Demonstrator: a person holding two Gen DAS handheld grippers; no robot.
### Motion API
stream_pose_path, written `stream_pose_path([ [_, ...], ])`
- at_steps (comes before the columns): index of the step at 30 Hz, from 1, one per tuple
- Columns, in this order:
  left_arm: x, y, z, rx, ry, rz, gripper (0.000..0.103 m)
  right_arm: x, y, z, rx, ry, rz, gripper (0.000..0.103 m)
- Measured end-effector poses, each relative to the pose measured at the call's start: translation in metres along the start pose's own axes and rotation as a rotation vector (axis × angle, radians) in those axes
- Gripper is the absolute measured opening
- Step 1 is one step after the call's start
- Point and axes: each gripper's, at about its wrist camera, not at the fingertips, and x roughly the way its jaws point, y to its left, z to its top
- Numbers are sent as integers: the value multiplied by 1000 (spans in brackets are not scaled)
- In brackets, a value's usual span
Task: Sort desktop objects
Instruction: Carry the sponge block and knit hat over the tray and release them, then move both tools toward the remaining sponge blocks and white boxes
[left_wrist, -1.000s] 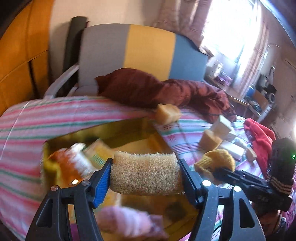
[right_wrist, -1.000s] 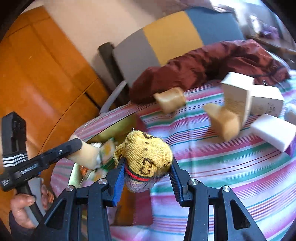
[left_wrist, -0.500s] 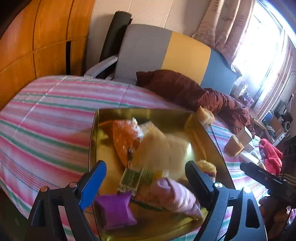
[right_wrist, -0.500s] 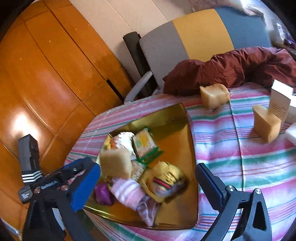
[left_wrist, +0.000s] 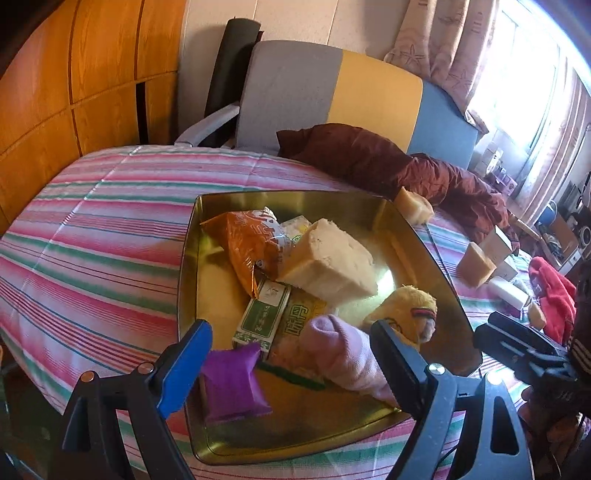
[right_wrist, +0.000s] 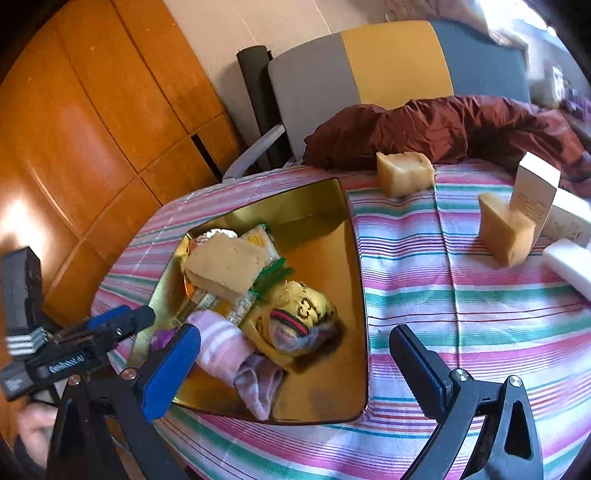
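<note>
Gold tray: a shallow, shiny square metal tray (left_wrist: 192, 258) lies on the pink, green and white striped cloth (left_wrist: 92, 229) and serves as the collecting place.
Already in the tray: a large pale yellow sponge block (left_wrist: 328, 262) lies at the middle, on top of an orange foil snack bag (left_wrist: 247, 243) and flat green-and-white packets (left_wrist: 264, 314); at its 5 o'clock sits a rolled yellow knit sock with a red and green band (right_wrist: 295, 325); a rolled pink sock (left_wrist: 340, 350) and a small purple pouch (left_wrist: 232, 380) lie along the near edge.
Left gripper: the left gripper (left_wrist: 291, 365), with a blue pad on one finger, hovers over the tray's near edge with its jaws wide apart and nothing between the pads.
Right gripper: the right gripper (right_wrist: 295, 362) hangs over the tray's near right corner, jaws spread to the full, holding nothing.
Still on the cloth: in the right wrist view, a tan sponge chunk (right_wrist: 404, 173) lies at 1 o'clock from the tray, touching the crumpled maroon jacket (right_wrist: 443, 125); a wedge-shaped tan sponge (right_wrist: 506, 232) stands at 3 o'clock, just beside an upright white carton (right_wrist: 535, 192); a white foam bar (right_wrist: 569, 266) lies near the right edge.
Progress: judging by the count, a bit more than half is sorted.
What is left: at least the two tan sponges, the carton and the white bar seem to await pickup; whether the red cloth (left_wrist: 554, 291) at far right belongs to the job I cannot tell.
</note>
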Motion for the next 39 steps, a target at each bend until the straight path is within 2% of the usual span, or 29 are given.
stream_pose_path([
  [4,-7,-7,-1,29,-12,12,89,-2,8,-4,-55,-2,-30,102],
  [9,-11,-16,-3,58,-13,-15,89,-2,11,-8,-77,2,-40,102],
  [14,-11,-23,-6,73,-7,-13,89,-7,7,-10,-66,-7,-54,103],
  [22,-13,-43,-11,157,-18,37,89,-13,-7,-14,-34,-16,-87,102],
  [33,-8,-70,-16,238,-2,28,89,-25,-36,-17,24,-33,-141,103],
  [39,-8,-86,-17,303,-15,49,89,-32,-58,-20,68,-40,-178,102],
])
